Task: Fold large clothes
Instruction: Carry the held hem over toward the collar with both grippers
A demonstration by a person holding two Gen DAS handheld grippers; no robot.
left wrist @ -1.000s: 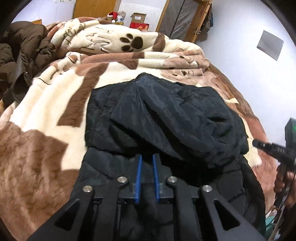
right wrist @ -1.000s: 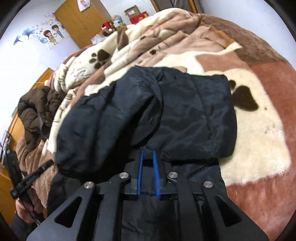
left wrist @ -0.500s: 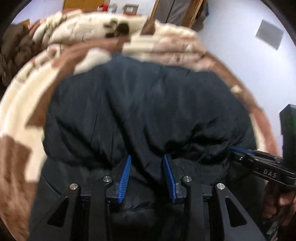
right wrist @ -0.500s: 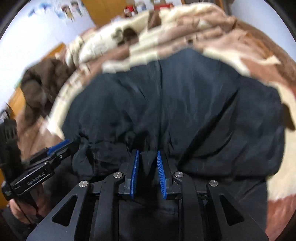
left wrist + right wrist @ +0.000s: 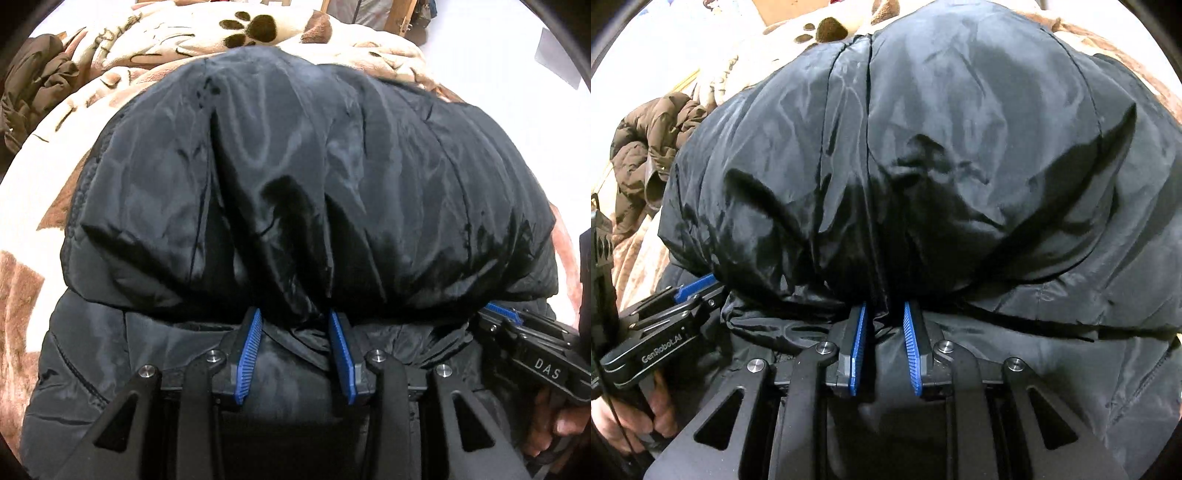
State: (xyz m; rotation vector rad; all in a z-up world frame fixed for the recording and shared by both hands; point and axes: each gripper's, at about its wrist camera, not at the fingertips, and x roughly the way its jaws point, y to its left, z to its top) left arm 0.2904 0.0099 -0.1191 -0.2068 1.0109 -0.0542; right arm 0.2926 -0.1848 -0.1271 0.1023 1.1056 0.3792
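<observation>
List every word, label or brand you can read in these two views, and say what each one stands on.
"DAS" – white letters on the body of the right hand-held gripper, seen at the right edge of the left wrist view.
"GenRobot.AI" – white letters on the body of the left hand-held gripper, seen at the left edge of the right wrist view.
Dark script-like marks on the paw-print blanket – too distorted to read.
Black jacket – no readable text.
</observation>
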